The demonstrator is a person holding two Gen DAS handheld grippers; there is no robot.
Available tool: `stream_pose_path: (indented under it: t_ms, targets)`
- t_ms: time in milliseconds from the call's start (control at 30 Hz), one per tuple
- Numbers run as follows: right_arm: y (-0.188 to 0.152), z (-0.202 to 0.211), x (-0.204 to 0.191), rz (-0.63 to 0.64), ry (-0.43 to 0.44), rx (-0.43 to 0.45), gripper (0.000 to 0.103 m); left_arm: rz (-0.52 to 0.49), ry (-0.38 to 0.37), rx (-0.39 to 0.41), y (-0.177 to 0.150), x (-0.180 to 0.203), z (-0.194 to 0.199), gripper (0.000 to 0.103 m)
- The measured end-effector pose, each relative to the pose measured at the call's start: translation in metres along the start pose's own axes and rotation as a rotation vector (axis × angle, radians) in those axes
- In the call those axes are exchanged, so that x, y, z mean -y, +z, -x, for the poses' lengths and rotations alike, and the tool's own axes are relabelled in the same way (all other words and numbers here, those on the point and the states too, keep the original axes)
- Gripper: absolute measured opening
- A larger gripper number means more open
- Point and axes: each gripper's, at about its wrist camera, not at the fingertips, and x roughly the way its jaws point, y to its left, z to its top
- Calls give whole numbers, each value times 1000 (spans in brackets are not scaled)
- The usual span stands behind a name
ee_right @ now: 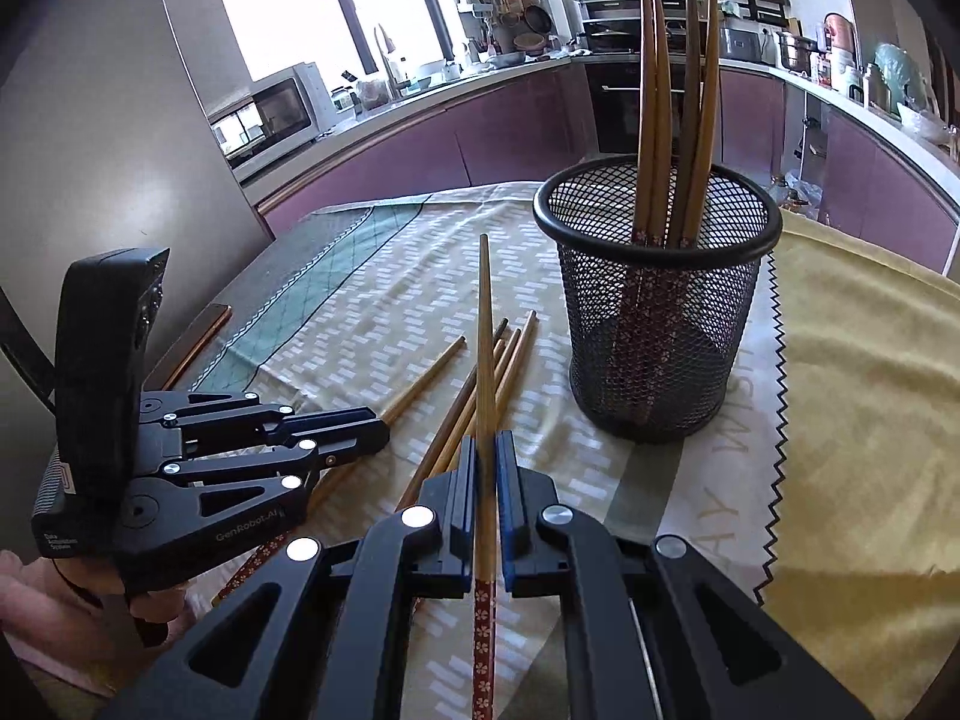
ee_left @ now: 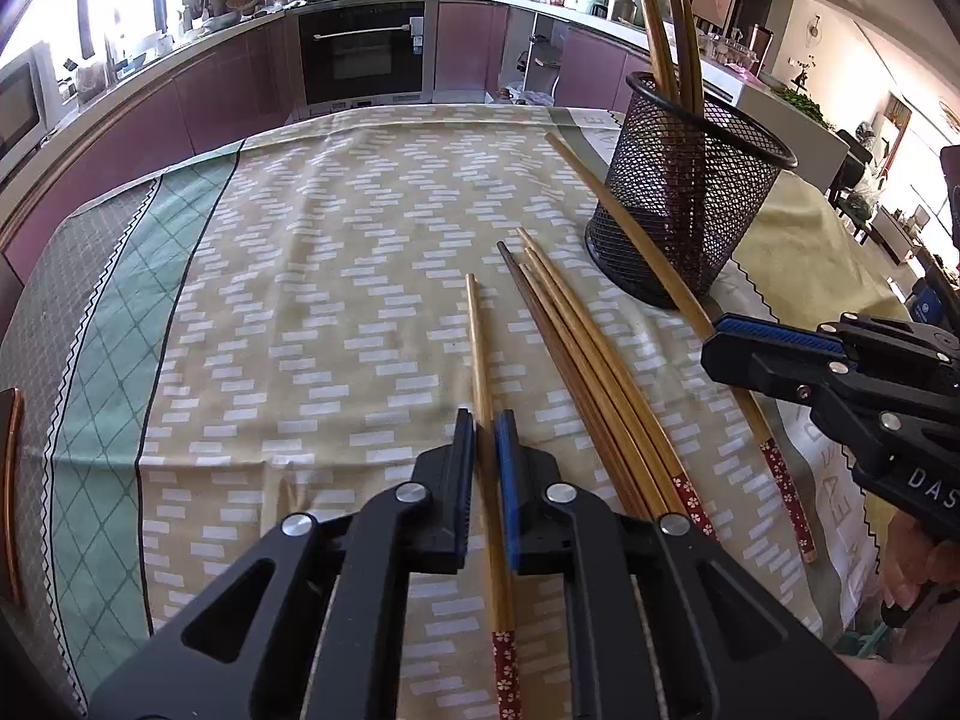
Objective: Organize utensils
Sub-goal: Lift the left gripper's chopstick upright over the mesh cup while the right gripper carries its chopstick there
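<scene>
A black mesh holder stands on the tablecloth with several wooden chopsticks upright in it. My left gripper is shut on a single chopstick that lies along the cloth. My right gripper is shut on another chopstick with a red flowered end, its tip pointing toward the holder's left side. In the left wrist view the right gripper sits over that chopstick. A loose bundle of several chopsticks lies between the two grippers.
The patterned tablecloth covers the table; a yellow cloth lies at its right. A phone-like flat object rests at the left table edge. Kitchen counters and an oven stand behind.
</scene>
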Motion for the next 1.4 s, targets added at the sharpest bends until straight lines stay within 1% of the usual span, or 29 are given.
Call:
stream_pose_path:
  t_ms: [200, 333, 500, 767, 1100, 1400]
  targets:
    - [7, 15, -3, 7, 20, 43, 6, -1, -17, 4, 0, -1, 5, 8]
    - [13, 27, -1, 3, 25, 84, 6, -3, -67, 32, 5, -4, 18, 8]
    - [19, 41, 7, -17, 28, 129, 6, -3, -161, 82, 16, -6, 43, 8]
    - [31, 62, 21, -46, 38, 204, 6, -11, -268, 179, 38, -6, 88, 8]
    - [49, 81, 27, -18, 28, 277, 6, -15, -315, 293, 64, -3, 130, 8]
    - [75, 107, 27, 39, 6, 341, 6, -33, -332, 401, 103, 8, 157, 8]
